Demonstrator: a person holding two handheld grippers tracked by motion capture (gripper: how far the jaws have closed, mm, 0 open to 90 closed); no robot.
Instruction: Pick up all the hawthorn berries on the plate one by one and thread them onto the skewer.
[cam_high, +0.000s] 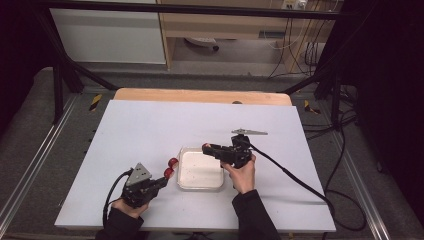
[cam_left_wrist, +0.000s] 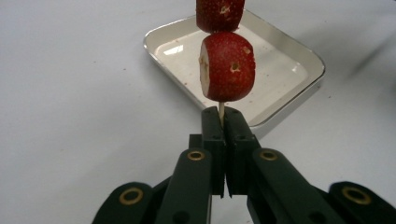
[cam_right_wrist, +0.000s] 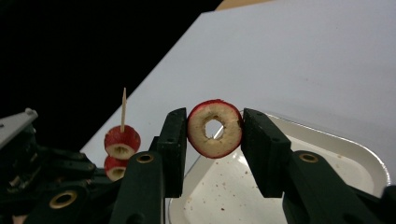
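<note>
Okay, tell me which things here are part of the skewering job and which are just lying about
Part of the job:
left gripper, shut on the skewer
two red fruit pieces already on the skewer
right gripper, shut on a cored fruit ring
white tray

Just lying about:
cabinet beyond the table
loose cables on the floor

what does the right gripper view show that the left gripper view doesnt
Right gripper view alone: a cored red fruit ring clamped between the right gripper jaws, hole facing the camera, and the skewer's bare pointed tip above two threaded pieces.

Left gripper view alone: the left gripper shut on the skewer's lower end, just under the lower fruit piece.

Both: the white tray, the skewered fruit, the white table.
</note>
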